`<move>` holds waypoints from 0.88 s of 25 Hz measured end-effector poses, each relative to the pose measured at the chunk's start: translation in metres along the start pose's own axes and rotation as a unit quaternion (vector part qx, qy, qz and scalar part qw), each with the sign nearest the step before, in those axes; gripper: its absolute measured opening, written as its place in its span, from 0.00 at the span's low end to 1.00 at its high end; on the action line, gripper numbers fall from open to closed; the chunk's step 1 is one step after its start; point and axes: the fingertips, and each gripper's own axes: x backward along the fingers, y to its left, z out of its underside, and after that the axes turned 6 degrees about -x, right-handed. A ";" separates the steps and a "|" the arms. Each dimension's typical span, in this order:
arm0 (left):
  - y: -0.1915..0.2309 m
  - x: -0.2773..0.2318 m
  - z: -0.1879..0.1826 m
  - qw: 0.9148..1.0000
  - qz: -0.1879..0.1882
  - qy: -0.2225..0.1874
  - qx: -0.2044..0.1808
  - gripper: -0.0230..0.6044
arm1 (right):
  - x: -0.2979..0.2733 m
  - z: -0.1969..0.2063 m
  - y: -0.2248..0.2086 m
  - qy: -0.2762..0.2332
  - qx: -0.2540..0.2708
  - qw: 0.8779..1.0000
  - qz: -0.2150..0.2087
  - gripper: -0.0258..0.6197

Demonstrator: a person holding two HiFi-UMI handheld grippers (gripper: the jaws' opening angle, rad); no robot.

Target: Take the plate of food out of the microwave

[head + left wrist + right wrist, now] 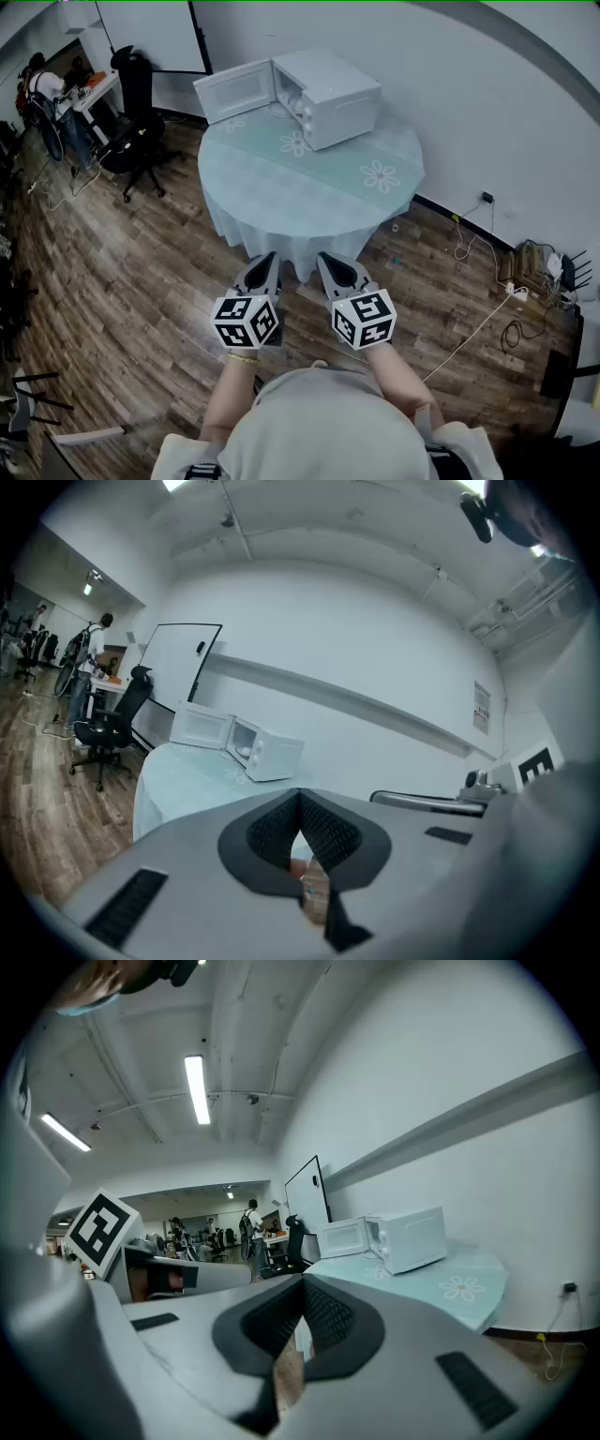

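1. Tool state. My left tool has its jaws fully together, ribbed pads meeting, with nothing between them; the left gripper view confirms this. My right tool is likewise closed and empty, as the right gripper view shows. I hold both tools side by side, close together and tilted slightly downward, over the wooden floor. They sit just short of the near edge of the table. Each tool's marker cube faces the head camera: left cube, right cube.

2. Target location. The microwave stands on the far side of the round table, which is covered with a pale cloth printed with flowers. It is well apart from both tools. Its door is swung wide open to the left, exposing the cavity.

3. Plate of food. I cannot make the plate of food out clearly in any view. In the left gripper view, a pale rounded shape lies inside the open cavity.

4. Surroundings. A black office chair stands to the left of the table. Cables run along the floor by the wall on the right.
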 end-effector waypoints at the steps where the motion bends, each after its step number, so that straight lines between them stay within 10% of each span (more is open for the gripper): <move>1: 0.000 0.000 0.000 1.000 -0.001 0.000 0.000 0.03 | 0.000 0.001 0.001 0.001 -0.001 1.000 -0.001 0.05; 22: 0.016 -0.008 0.005 0.999 -0.035 0.005 0.018 0.03 | -0.007 0.000 -0.006 0.003 -0.021 1.000 -0.022 0.05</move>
